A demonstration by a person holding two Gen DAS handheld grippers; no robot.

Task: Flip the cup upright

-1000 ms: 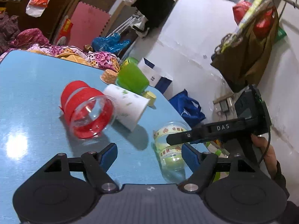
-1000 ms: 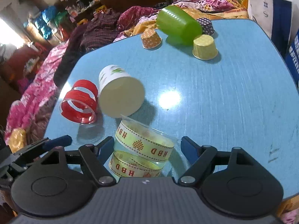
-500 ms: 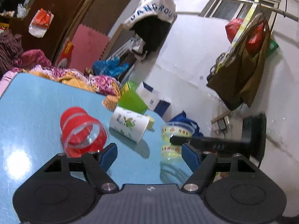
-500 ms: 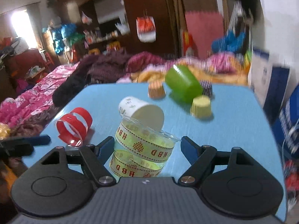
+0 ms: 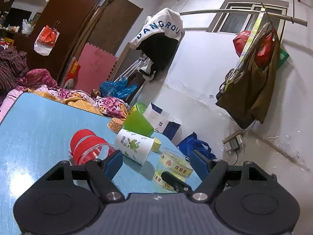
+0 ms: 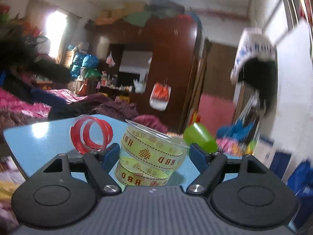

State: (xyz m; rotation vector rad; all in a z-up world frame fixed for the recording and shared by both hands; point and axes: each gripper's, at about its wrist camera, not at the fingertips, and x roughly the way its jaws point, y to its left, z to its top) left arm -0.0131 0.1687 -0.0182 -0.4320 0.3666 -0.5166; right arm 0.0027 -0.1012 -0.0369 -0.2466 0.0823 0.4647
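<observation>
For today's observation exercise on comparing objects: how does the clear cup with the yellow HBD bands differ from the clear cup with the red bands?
The yellow-banded cup stands upright, mouth up; the red-banded cup lies on its side, mouth sideways.
The yellow-banded cup sits between the right gripper's open fingers; the red-banded cup lies free, by the left gripper's left finger.
The yellow-banded cup carries lettering; the red-banded cup's stripes are plain.
Both are transparent, banded plastic cups on the blue table.

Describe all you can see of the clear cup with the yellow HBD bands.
The clear plastic cup looks thin and see-through, with two yellow bands printed with HBD and dotted hearts. It stands mouth up, rim wider than base, on the blue table, between the fingers of the right gripper, which look apart from its sides.
</observation>
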